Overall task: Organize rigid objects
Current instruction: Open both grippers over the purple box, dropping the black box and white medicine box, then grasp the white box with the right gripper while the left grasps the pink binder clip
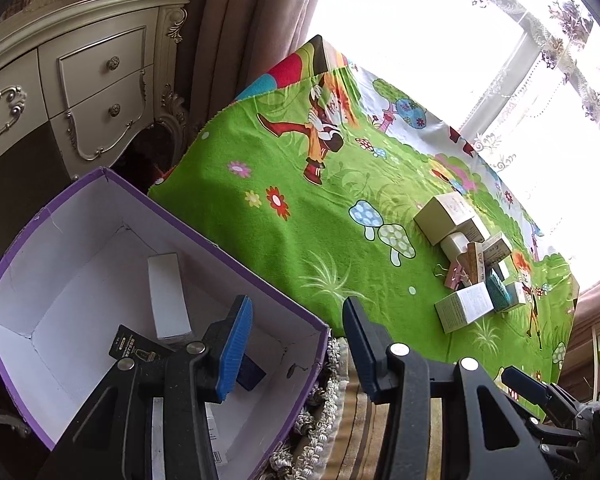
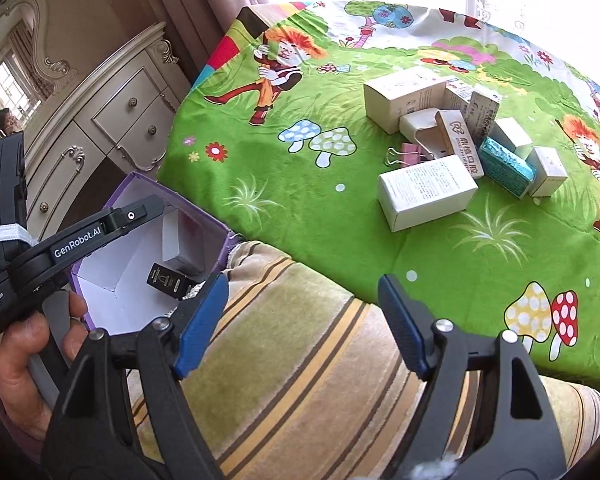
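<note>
Cloth first: my landmark is the bright green cartoon-printed tablecloth (image 2: 300, 208) with mushrooms and flowers, and the cluster of small cardboard boxes (image 2: 456, 140) sits on its far side toward the window, well ahead of both my tongs. My right tongs (image 2: 300, 324) stand over the striped plush cover at the cloth's near edge, jaws spread with nothing between them, and I judge them nearer the cluster than my left tongs (image 1: 296, 348), which hang off the cloth's left edge, jaws apart and empty too. Nearest of the cluster is the white printed rectangular carton (image 2: 426, 190), lying flat, its long axis running left to right and slightly away. Off the cloth's left edge stands the purple open-topped cardboard bin with white lining (image 1: 216, 242), already holding a white oblong box (image 1: 168, 296), a black hang-tag packet (image 1: 134, 348) and a small dark blue thing.
</note>
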Motion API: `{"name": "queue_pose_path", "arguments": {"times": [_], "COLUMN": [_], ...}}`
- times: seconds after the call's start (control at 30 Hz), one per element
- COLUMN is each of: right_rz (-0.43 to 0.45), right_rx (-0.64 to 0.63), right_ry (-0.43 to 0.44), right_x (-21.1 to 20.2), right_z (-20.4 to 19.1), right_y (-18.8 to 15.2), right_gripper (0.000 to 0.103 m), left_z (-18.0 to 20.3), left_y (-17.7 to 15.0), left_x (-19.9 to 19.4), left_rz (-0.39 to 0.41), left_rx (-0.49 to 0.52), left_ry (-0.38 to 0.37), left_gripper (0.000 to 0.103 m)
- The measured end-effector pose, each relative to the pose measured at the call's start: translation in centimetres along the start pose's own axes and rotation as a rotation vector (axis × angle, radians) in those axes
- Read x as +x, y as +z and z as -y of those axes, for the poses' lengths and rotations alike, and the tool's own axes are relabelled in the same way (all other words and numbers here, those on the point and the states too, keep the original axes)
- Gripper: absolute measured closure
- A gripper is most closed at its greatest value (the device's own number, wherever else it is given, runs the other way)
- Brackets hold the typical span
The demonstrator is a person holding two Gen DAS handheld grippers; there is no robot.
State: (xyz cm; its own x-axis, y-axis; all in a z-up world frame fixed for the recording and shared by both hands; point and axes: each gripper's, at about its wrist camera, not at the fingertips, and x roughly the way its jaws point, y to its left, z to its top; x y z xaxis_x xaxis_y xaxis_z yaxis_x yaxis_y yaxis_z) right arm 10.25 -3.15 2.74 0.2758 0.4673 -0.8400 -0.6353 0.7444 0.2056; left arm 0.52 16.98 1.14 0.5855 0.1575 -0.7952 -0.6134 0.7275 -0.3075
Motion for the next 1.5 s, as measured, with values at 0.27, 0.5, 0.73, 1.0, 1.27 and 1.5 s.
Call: {"name": "queue_pose_path", "arguments": {"times": [0.27, 0.5, 0.73, 1.0, 1.27, 1.5], "right_rz": [0.008, -0.02, -0.022, -0.05, -0.033, -0.026], "right_rx": [-0.034, -0.15, -0.214, -0.225, -0.185, -0.13], "right_ry": [-0.086, -0.125, -0.144, -0.153, -0.135, -0.123], "right_x": [1.1, 3.8, 5.9, 8.1, 8.6, 8.0], "right_z": [4.6, 6.0, 6.6, 7.1, 8.1, 9.2], "right_y": [1.9, 3.2, 4.6, 5.0, 5.1, 4.8], "right_gripper": [0.017, 0.013, 0.008, 0.008, 0.009, 0.016], "left_z": [2.8, 4.7, 6.5, 8.9, 12.0, 14.3], "left_y": [0.3, 0.6, 0.6, 1.2, 1.5, 2.0], "left_x": [1.1, 2.2, 3.8, 5.5, 7.6, 9.3], "left_rz": [-0.022, -0.047, -0.08, -0.102, -0.132, -0.151], "left_rx": [0.052, 0.089, 0.119, 0.146, 0.199, 0.243], "left_ry": [-0.024, -0.041, -0.057, -0.088, -0.136, -0.196], "left_gripper": [0.049, 0.048, 0.044, 0.044, 0.044, 0.045]}}
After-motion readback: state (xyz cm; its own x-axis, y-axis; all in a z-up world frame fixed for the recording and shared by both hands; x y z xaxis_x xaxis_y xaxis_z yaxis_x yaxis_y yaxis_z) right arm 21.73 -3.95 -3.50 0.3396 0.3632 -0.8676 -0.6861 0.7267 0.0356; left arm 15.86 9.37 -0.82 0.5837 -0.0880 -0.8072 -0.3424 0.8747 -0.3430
